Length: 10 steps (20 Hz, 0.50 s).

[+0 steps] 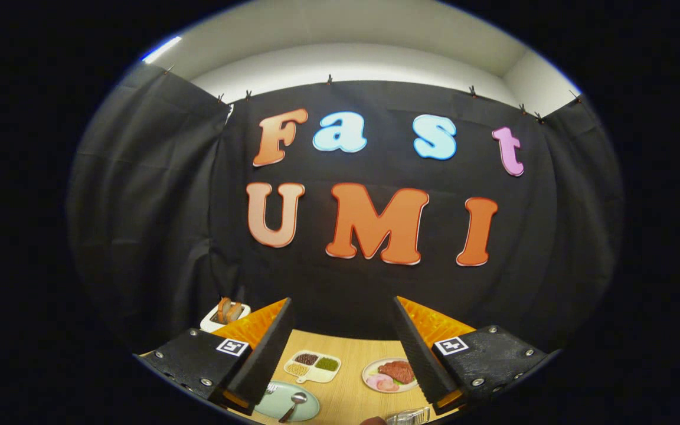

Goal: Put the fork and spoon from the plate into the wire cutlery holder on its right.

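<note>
We hold the gripper (343, 345) raised above the wooden table (352, 389), fingers spread wide and empty, so the approach step is in hand. The pale green round plate (301, 410) lies near, by the left finger, carrying the dark-handled metal spoon (293, 405) and the fork (270, 388), partly hidden. The clear wire cutlery holder (409, 417) sits to its right. Next we judge we must descend and narrow onto one handle.
</note>
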Each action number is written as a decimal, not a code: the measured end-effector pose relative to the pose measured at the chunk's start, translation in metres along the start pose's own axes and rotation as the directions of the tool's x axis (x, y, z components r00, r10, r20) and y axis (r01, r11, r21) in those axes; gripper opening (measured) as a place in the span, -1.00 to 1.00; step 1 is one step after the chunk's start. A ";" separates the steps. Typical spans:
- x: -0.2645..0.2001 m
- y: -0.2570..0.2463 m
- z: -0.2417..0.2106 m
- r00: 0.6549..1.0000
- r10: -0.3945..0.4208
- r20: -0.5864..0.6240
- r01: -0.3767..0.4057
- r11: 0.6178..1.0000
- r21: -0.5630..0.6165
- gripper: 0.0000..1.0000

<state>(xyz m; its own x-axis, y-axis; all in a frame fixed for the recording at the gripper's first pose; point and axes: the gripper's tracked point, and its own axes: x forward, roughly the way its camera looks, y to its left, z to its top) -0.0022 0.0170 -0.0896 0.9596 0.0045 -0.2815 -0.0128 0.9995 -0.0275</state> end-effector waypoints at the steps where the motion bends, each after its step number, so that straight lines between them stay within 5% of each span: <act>1: 0.004 0.005 -0.013 0.999 0.015 -0.048 -0.015 1.000 0.008 0.96; 5: 0.015 0.030 -0.074 0.956 0.080 -0.281 -0.059 0.995 0.081 0.97; 10: 0.014 0.057 -0.152 0.809 0.134 -0.573 -0.070 0.989 0.132 0.90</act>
<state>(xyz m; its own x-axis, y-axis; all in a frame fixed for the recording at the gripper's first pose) -0.0322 0.0692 -0.2412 0.6130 0.1202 -0.7809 -0.0426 0.9919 0.1192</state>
